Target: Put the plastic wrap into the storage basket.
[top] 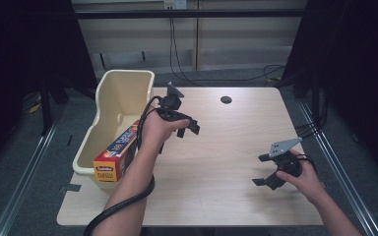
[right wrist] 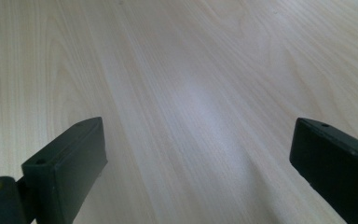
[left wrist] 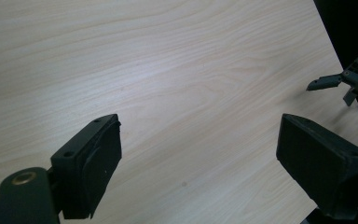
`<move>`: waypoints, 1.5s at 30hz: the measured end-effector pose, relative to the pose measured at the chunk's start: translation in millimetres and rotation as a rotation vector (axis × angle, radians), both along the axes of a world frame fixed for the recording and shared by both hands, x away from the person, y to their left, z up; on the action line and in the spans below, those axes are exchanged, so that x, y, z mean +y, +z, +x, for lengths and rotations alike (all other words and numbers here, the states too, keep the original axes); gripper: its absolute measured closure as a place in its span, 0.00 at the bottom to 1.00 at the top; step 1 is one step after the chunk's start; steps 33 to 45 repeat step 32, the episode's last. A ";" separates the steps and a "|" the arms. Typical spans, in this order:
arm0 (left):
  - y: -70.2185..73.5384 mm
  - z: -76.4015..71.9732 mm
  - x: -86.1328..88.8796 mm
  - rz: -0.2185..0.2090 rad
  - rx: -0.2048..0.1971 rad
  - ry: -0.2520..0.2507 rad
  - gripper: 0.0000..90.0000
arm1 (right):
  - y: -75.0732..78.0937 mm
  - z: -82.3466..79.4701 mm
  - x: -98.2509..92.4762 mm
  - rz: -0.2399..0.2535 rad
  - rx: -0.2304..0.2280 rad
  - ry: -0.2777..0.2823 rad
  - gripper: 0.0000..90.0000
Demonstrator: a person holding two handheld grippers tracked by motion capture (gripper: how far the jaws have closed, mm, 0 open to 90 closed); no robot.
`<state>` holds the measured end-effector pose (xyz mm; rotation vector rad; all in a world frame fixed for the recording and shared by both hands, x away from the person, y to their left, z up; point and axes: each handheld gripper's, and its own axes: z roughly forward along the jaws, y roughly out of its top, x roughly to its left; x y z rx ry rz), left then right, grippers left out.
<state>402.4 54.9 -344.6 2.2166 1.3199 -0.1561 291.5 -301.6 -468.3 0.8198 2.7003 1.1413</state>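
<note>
The plastic wrap box point(top: 117, 153) lies in the cream bin point(top: 109, 93) at the table's point(top: 226, 191) left edge, its near end propped over the bin's front rim, its far end down inside. The left gripper point(top: 189, 129) hangs over the table just right of the bin, jaws spread and empty; bare wood shows between them in the left gripper view. The right gripper point(top: 262, 169) rests near the table's right side, well apart from the box, jaws likewise spread and holding nothing.

Judgement: the box appears placed and the left hand is clear of it. If the box is to sit fully inside, the left jaws should take the raised end across its narrow faces and ease it below the rim, keeping the trailing cable point(top: 128, 201) away from the bin wall.
</note>
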 end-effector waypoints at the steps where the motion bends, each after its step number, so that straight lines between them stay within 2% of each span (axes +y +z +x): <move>1: -1.6 -0.4 -0.4 -0.004 -0.001 0.004 0.16 | 0.0 0.1 -0.1 -0.003 -0.001 0.002 0.04; 8: -10.9 -3.1 -0.9 -0.013 0.001 0.006 0.16 | 0.1 -0.1 -0.2 -0.005 -0.006 -0.002 0.04; 11: -18.1 -5.6 -2.0 -0.020 0.015 0.014 0.16 | 0.0 0.1 -0.2 -0.003 -0.003 -0.001 0.04; 24: -45.8 -12.9 -6.1 -0.026 0.049 -0.012 0.16 | -0.5 0.2 0.4 -0.004 -0.007 -0.005 0.04; 27: -52.2 -15.1 -6.2 -0.026 0.047 -0.019 0.16 | -0.8 0.3 0.1 -0.003 -0.008 -0.006 0.04; 30: -56.8 -17.7 -7.6 -0.018 0.027 -0.024 0.16 | -1.4 0.8 -0.5 -0.004 -0.012 -0.006 0.04; 32: -60.3 -20.6 -8.0 -0.007 0.012 -0.045 0.15 | -1.7 0.8 -0.6 -0.004 -0.009 -0.012 0.04; 45: -60.3 -20.6 -8.0 -0.007 0.012 -0.045 0.15 | -1.7 0.8 -0.6 -0.004 -0.009 -0.012 0.04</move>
